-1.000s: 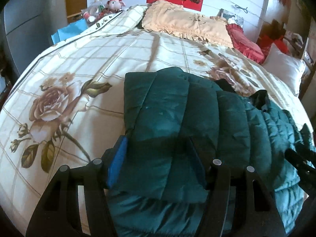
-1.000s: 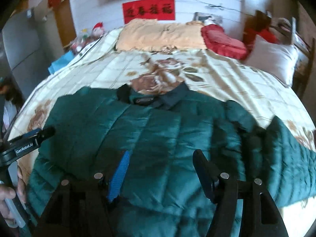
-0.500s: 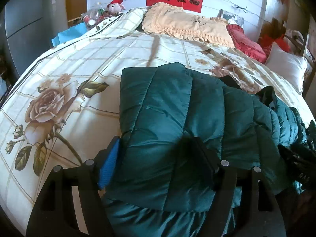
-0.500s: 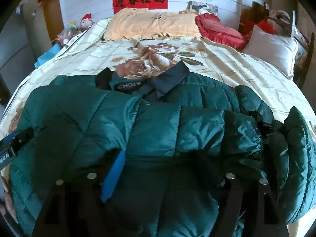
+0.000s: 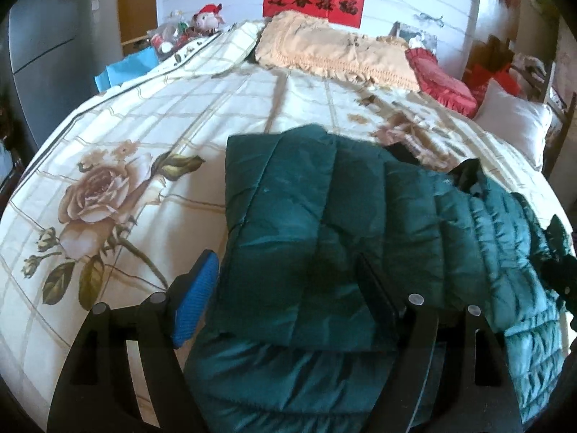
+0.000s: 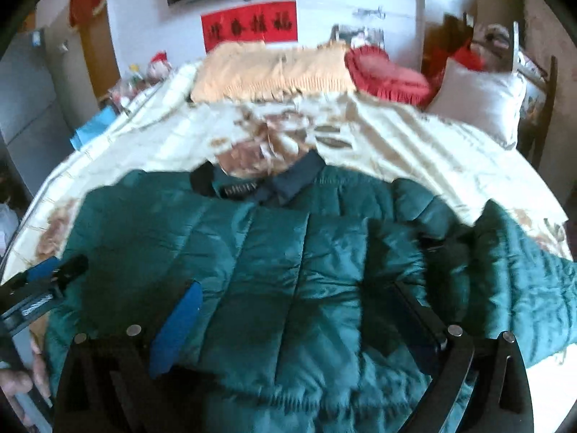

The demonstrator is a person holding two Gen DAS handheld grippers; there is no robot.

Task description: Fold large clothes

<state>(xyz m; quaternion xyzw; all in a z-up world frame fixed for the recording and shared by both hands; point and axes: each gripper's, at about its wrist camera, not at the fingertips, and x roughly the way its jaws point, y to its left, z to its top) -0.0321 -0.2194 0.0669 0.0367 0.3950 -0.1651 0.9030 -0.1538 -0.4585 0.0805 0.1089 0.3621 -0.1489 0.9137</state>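
Note:
A dark green quilted jacket lies on the flowered bedspread, its bottom part folded up over the body. My left gripper is open, its fingers wide apart on either side of the folded edge at the jacket's left side. In the right wrist view the jacket fills the front, its dark collar toward the pillows. My right gripper is open just above the jacket. The left gripper shows at the left edge there.
A beige pillow, a red cushion and a white pillow lie at the head of the bed. A nightstand with toys stands at the back left. A grey cabinet is on the left.
Both grippers have drawn back and up from the jacket's folded edge. The right wrist view has tilted up and is blurred. The jacket stays folded.

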